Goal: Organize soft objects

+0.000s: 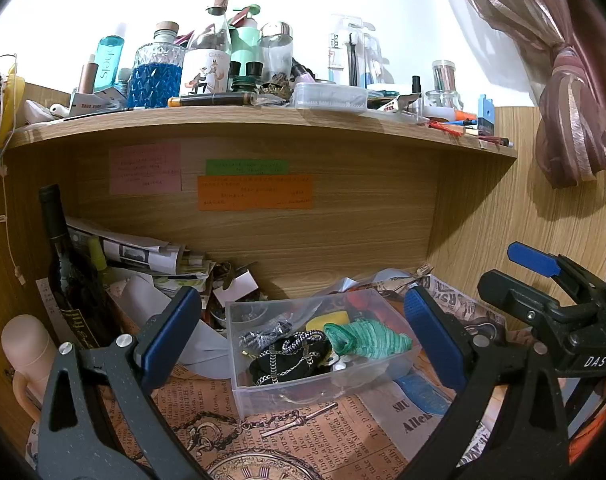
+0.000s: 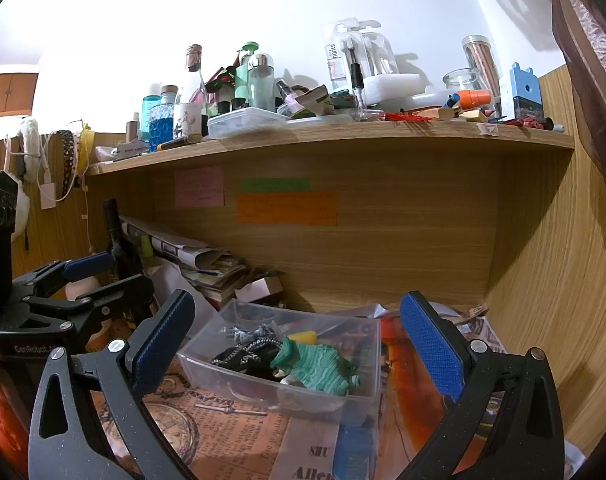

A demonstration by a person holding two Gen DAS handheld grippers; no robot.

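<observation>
The green knitted cloth (image 1: pixel 367 338) lies inside the clear plastic bin (image 1: pixel 263 384), beside a black chained pouch (image 1: pixel 291 354), on the paper-covered worktop (image 1: pixel 323 444). Your left tongs (image 1: pixel 303 344) and right tongs (image 2: pixel 299 348) both stand wide, holding nothing

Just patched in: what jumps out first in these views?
A clear plastic bin sits on the newspaper-print desk mat, holding a green knitted piece beside a black-and-white corded tangle. Both the left gripper and right gripper hang open before it. Above, the shelf is crowded with bottles.
</observation>
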